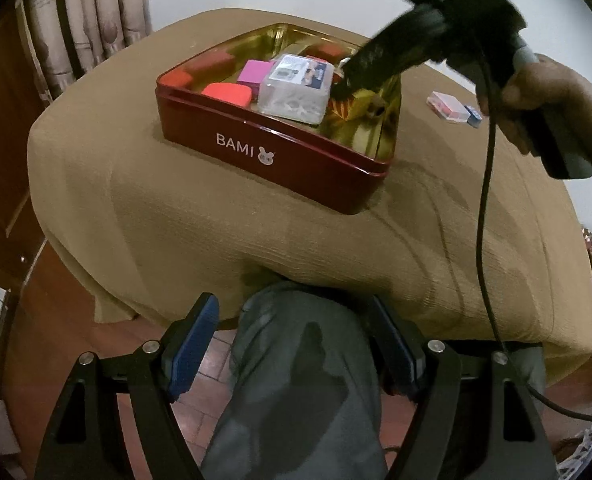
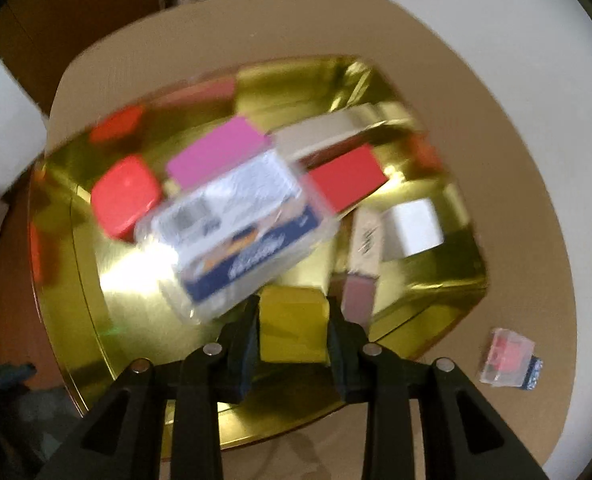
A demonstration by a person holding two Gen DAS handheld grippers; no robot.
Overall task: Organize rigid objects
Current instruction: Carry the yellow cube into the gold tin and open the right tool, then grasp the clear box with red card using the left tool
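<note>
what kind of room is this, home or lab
Most likely a home room. A table under a tan cloth holds a red BAMI gift tin, patterned curtains hang behind it, and the floor is reddish tile.

Dim indoor light, fisheye-bent edges; the right wrist view is motion-blurred, with glare on the gold tin (image 2: 136, 280).

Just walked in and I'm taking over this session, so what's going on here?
A person is sorting small items into a red tin on a cloth-covered table. The right gripper is down inside the tin with a yellow box between its fingers; the blur hides whether the pads still press on it. The tin already holds red, pink and clear boxes. A small clear case still lies on the table beside the tin. The left gripper hangs open and empty off the table's near edge.
</note>
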